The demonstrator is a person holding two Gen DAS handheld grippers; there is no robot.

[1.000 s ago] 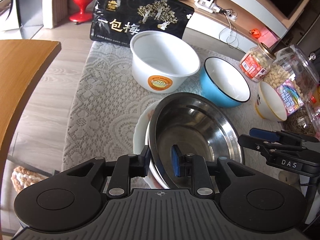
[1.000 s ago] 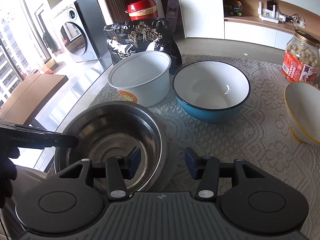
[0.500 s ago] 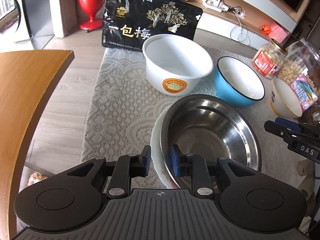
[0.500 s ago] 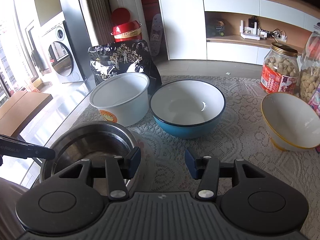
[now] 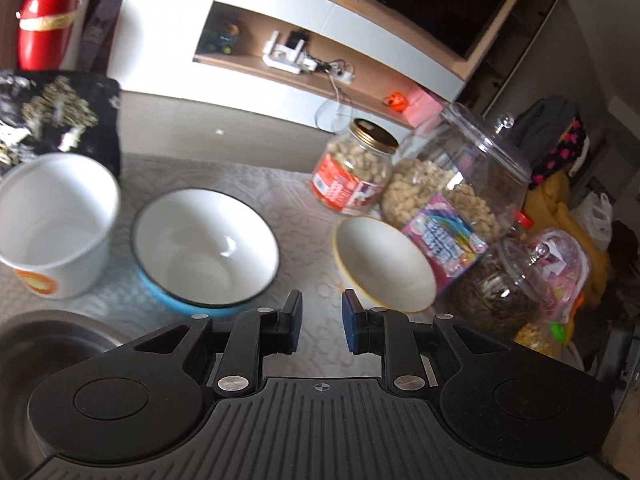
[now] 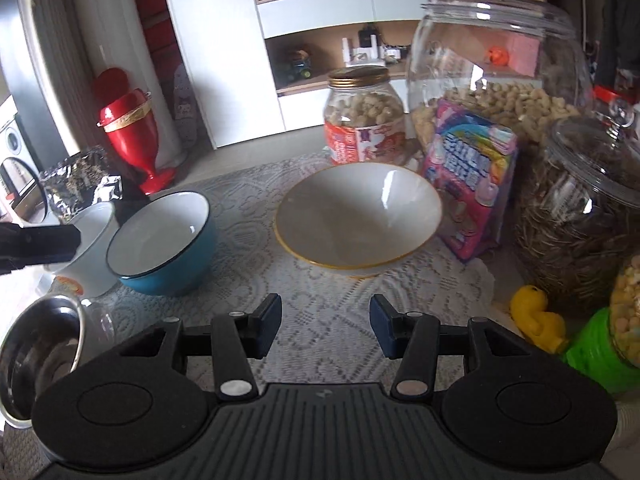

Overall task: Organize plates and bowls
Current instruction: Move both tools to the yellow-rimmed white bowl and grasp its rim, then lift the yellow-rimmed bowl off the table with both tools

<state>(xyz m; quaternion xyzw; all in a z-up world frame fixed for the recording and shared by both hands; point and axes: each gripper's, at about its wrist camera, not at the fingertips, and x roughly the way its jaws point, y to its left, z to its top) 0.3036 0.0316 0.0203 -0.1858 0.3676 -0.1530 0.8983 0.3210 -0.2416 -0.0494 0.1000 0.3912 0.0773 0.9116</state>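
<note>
Steel bowl (image 5: 48,344) released, now at lower left on desk (image 6: 328,312); my left tongs (image 5: 318,322) swung off it, spread, empty. Right tongs (image 6: 326,330) spread, empty, facing yellow-rimmed bowl (image 6: 356,216). Blue bowl (image 6: 160,240) beside it. Judge next pickup there.

A shiny steel bowl (image 6: 40,344) sits on a matt lace cloth (image 6: 320,320); the blue bowl (image 6: 160,236) looks glossy enamel, the far jars (image 6: 496,68) clear glass.
</note>
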